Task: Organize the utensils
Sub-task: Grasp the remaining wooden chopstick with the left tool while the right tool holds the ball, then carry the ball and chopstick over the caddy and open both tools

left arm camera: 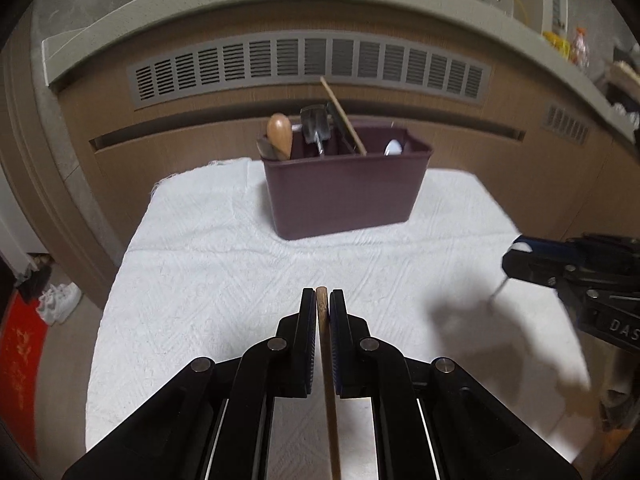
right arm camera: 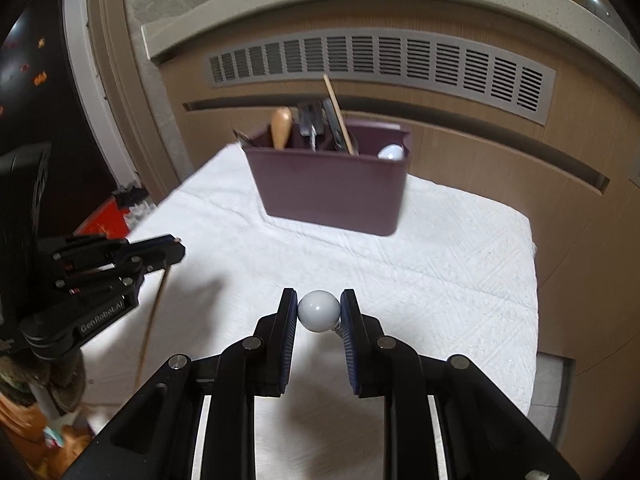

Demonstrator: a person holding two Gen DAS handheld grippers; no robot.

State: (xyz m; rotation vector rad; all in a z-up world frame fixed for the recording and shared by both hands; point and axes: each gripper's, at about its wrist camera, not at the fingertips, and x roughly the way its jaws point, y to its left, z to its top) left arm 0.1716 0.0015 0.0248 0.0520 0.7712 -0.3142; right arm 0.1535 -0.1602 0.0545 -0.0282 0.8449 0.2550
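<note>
A dark maroon utensil caddy point(left arm camera: 344, 196) point(right arm camera: 332, 196) stands at the far side of the white cloth. It holds a wooden spoon point(left arm camera: 279, 136), a dark spatula point(left arm camera: 316, 124), a wooden stick point(left arm camera: 344, 118) and a white spoon point(left arm camera: 393, 147). My left gripper point(left arm camera: 321, 300) is shut on a thin wooden chopstick point(left arm camera: 330, 392) that runs back between the fingers; the gripper also shows in the right wrist view point(right arm camera: 176, 250). My right gripper point(right arm camera: 319, 306) is shut on the white ball-shaped end of a utensil point(right arm camera: 319, 311); the gripper appears at the right edge of the left wrist view point(left arm camera: 516, 256).
The white textured cloth point(left arm camera: 224, 264) covers a small table. Behind it is a brown wooden wall panel with a grey vent grille point(left arm camera: 308, 64) under a stone ledge. Shoes and a red mat point(left arm camera: 20, 360) lie on the floor at left.
</note>
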